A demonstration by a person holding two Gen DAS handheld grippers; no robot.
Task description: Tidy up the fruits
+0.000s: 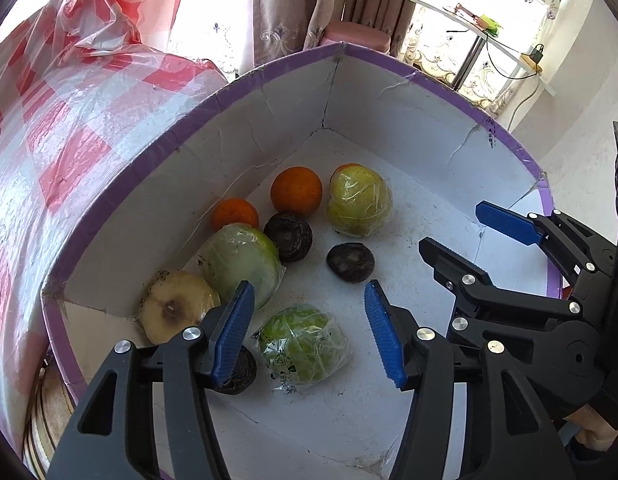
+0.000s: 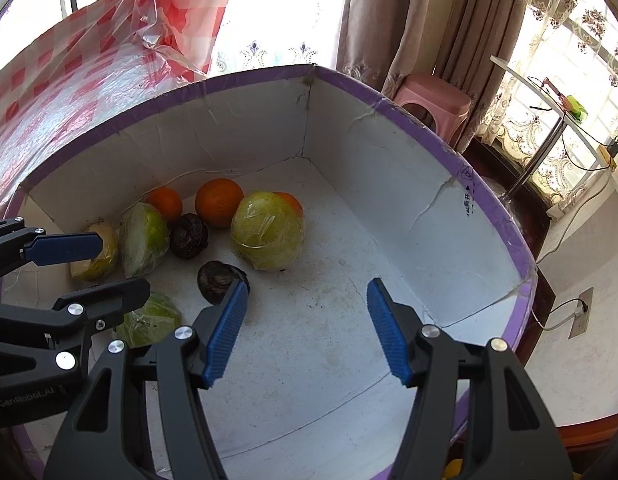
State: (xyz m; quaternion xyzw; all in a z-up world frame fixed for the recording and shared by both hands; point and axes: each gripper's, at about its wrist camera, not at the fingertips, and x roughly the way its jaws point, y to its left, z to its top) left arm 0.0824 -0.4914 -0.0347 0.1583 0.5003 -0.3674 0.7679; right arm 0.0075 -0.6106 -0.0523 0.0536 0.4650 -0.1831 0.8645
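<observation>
Plastic-wrapped green fruit (image 1: pixel 303 344) lies between left gripper's (image 1: pixel 309 332) open jaws.

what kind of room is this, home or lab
Most likely a home living space, not a lab: heavy curtains with lace sheers hang at the window, a pink plastic stool stands by them, and a checked plastic cloth lies beside the fruit box.

Left tool (image 1: pixel 309 328), right tool (image 2: pixel 307 328): black frames, blue ribbed pads, silver rivets, "GenRobot.AI" lettering.
</observation>
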